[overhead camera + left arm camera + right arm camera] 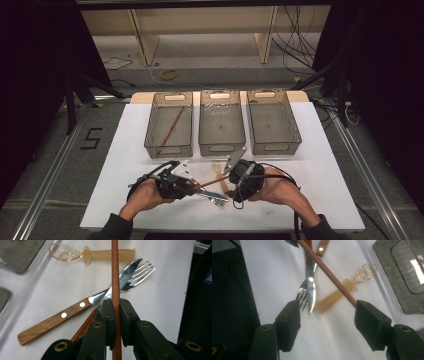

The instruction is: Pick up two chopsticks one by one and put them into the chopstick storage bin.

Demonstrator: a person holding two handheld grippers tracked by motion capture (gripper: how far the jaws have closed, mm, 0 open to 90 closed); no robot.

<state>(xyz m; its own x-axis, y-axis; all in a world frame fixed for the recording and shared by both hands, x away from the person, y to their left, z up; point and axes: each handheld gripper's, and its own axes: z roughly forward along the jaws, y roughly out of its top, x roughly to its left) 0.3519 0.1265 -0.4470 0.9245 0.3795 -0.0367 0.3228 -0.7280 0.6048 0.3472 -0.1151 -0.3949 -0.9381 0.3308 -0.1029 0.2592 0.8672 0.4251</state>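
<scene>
Left gripper (pixel 115 315): we see its fingers (pixel 108 315) pinching the brown chopstick (pixel 115 272), the stick running straight up between the pads and out past them.
Right gripper (pixel 325 315): its fingers (pixel 289 317) stand spread wide, nothing pressed between them; the chopstick's far end ends right at the inner edge of one finger, and we cannot tell whether it touches.
Chopstick, place: in the high view it spans the small gap between the two grippers (pixel 175 182) (pixel 245 177), lifted above the tabletop (pixel 125 150) near its front middle.
Beneath the stick: a wooden-handled knife (pixel 62 315), a fork (pixel 140 272) and a pale amber plastic spoon (pixel 100 254) lie on the tabletop; knife and fork cross each other, the spoon lies just beyond them.
Bins: three grey mesh bins sit side by side toward the far edge; the left bin (pixel 169 125) holds another chopstick (pixel 170 131) lying slantwise, the middle bin (pixel 222 122) and right bin (pixel 273 121) stand beside it.
Open room: we see bare white tabletop to the left and right of both hands, and a strip between the cutlery and the near walls of the bins.
Edges: the hands work close to the front edge of the tabletop; in the left gripper view a dark edge of the tabletop runs along the right side, near the fork's tines.
</scene>
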